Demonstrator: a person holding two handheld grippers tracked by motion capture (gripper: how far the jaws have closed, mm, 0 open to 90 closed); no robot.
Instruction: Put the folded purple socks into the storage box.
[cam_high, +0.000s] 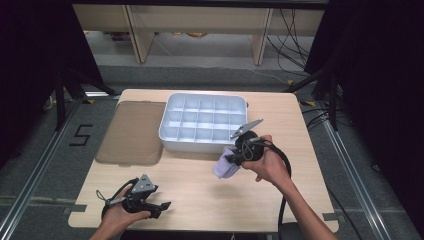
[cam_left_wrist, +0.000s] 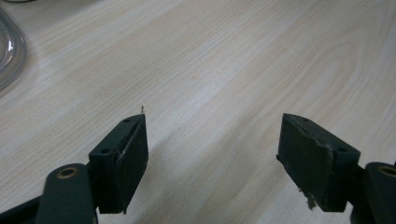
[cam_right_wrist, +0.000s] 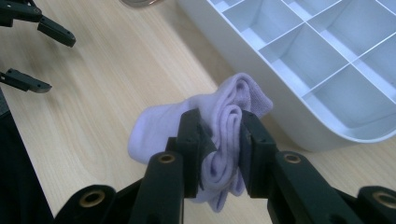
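So far: sock (cam_right_wrist: 219, 135) folded, clamped in right gripper (cam_right_wrist: 219, 154) jaws, lifted off counter (cam_high: 200, 190) beside tray (cam_high: 172, 135) | left gripper (cam_left_wrist: 212, 149) jaws apart, idle | left: drop into a compartment; all seem bare.

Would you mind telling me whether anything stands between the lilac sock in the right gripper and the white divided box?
Nothing visible does. The right gripper is shut on the lilac sock, just off the near wall of the white divided box. Bare table lies between them, and the compartments in view look empty. The left gripper rests far aside.
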